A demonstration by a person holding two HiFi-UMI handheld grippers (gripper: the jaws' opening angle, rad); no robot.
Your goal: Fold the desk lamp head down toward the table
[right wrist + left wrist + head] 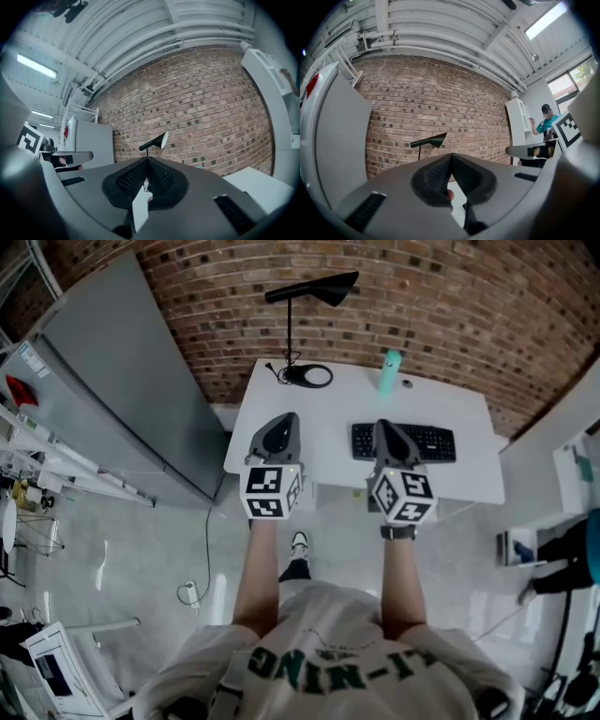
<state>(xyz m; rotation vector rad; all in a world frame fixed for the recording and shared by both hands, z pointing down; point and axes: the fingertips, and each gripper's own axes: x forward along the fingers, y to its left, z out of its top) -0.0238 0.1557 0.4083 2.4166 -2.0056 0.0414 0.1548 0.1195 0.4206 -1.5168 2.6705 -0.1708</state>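
Desk lamp [309, 289] stands at the far left corner of a white table [328, 442], right against a brick wall [422, 306]. It is black, with a thin upright stem. Its cone-shaped head is raised high above the table top and points sideways to the person's right. Its round base [309, 377] rests on the table, with a cable looped around it.

A black keyboard [417, 441] lies near the middle of the table, toward its right half. A teal bottle [389, 371] stands upright at the table's back edge, well apart from the lamp.

A person stands at the near edge of the table and holds a grey claw in each hand, both pointing level toward the wall. The left claw [284, 418] hovers over the table's near left part, well short of the lamp. Its jaws are pressed together with nothing between them [451, 159]. The right claw [384, 425] hovers over the near side of the table, just beside the keyboard. Its jaws are also closed and empty [146, 161].

A tall grey panel [122, 381] leans beyond the table's left end.
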